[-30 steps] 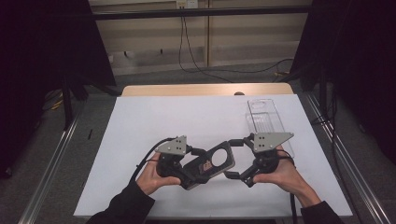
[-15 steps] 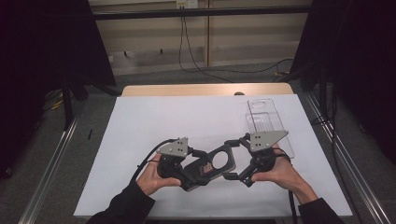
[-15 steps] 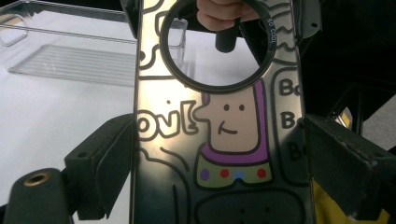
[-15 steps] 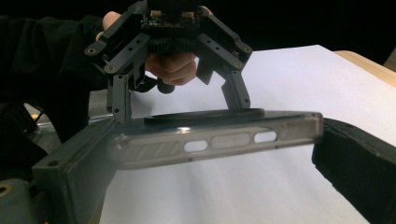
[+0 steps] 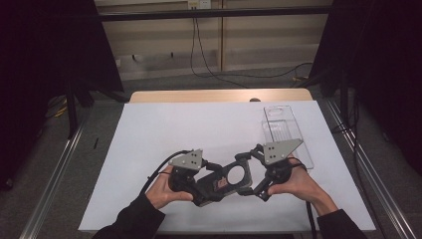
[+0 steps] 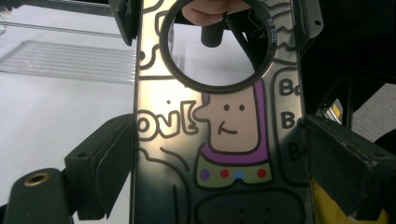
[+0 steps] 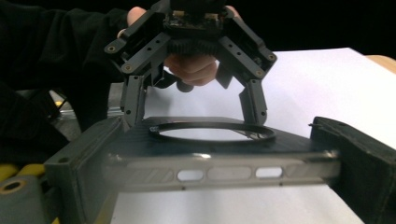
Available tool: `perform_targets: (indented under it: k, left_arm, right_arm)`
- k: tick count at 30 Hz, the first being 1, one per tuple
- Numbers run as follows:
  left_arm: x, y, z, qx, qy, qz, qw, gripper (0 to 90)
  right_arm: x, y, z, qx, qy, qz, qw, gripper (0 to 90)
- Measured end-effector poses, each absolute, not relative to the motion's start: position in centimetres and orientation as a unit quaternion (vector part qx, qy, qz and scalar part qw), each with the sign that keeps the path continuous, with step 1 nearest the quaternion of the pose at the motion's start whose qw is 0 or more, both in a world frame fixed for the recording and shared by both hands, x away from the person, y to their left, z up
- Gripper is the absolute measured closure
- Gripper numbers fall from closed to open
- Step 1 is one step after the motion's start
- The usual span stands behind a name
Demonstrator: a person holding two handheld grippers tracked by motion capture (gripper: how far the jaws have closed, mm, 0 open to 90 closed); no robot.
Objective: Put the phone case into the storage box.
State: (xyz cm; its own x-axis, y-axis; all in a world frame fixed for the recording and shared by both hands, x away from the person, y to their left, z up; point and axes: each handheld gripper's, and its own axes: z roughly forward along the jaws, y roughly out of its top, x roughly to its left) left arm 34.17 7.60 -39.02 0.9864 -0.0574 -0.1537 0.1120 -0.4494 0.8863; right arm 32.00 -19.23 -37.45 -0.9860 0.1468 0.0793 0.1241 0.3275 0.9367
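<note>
High view: white desk, bare wood strip along its far edge. Clear plastic tray lies flat on the far right part of the desk, just beyond the right tongs. 2 hands come in from the bottom edge, left hand and right hand, each on its tongs, facing each other near the front middle. Phone case spans between them, dark, with a ring on it, held above the desk. Left tongs clamp the case's long sides; in the left gripper view both jaws press its edges, cartoon print and ring visible. Right tongs clamp the other end, button cutouts showing in the right gripper view.
</note>
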Motion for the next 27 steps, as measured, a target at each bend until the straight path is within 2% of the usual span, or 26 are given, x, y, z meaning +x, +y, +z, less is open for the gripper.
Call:
perform_targets:
  k: [3, 20, 27]
  left_arm:
    - [34.11, 7.52, -39.10, 0.849, 0.013, -0.082, 0.522, 12.3]
    - [34.13, 7.38, -39.61, 0.854, 0.010, -0.081, 0.514, 12.1]
    - [34.13, 7.36, -39.78, 0.853, 0.026, -0.066, 0.518, 10.9]
  right_arm:
    - [31.98, -19.12, -37.54, 0.078, 0.818, 0.570, 0.001, 8.3]
    - [32.24, -19.13, -37.82, 0.086, 0.832, 0.547, -0.028, 10.9]
    - [32.33, -19.10, -37.81, 0.098, 0.832, 0.546, -0.024, 11.6]
